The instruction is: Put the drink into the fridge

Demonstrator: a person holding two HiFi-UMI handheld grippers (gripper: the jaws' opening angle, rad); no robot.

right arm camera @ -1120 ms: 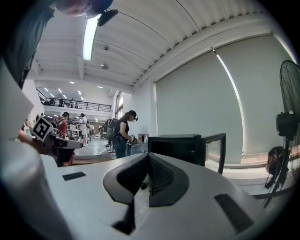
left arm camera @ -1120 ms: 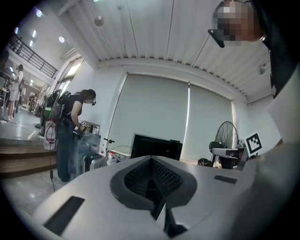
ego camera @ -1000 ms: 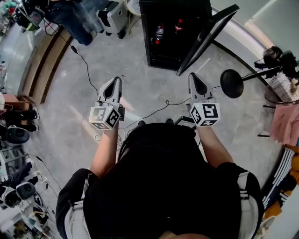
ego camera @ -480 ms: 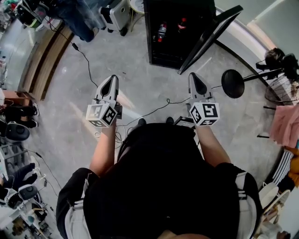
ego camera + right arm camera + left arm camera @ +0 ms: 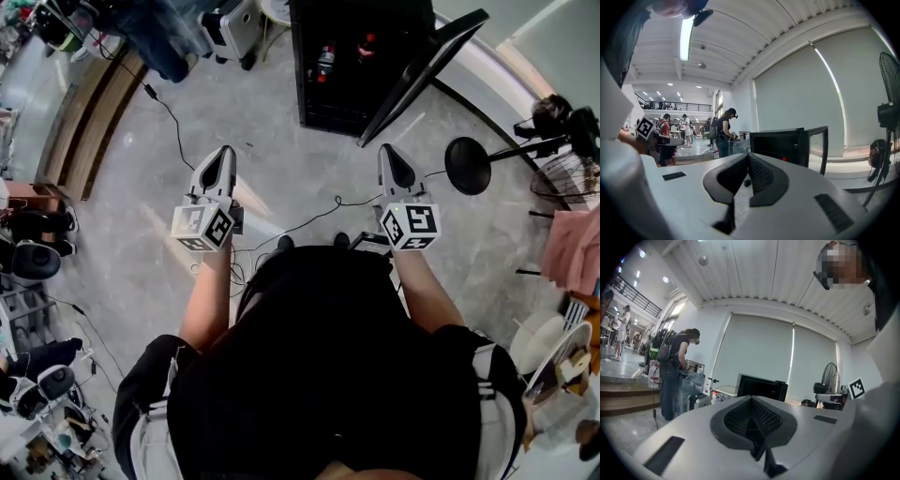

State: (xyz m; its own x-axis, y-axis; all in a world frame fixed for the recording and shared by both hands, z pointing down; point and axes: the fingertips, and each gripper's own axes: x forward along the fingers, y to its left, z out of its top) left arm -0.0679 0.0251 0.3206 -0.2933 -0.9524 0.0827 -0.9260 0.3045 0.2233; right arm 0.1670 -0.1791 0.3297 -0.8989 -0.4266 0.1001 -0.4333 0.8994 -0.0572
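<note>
A dark drink bottle (image 5: 325, 62) with a red label stands beside a second bottle (image 5: 366, 46) inside the black fridge (image 5: 328, 117), door (image 5: 422, 75) open, well ahead of both claws. The left claw (image 5: 223, 156) and right claw (image 5: 391, 153) are closed and empty.

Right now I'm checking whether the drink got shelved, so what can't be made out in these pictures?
- Upper shelves of the fridge: head view, cut off by the top edge.
- The two bottles inside it: head view, too small to read labels or tell which drink.
- Inside of the fridge: right gripper view, too dark.
- The floor beneath the person: head view, hidden by the torso.
</note>
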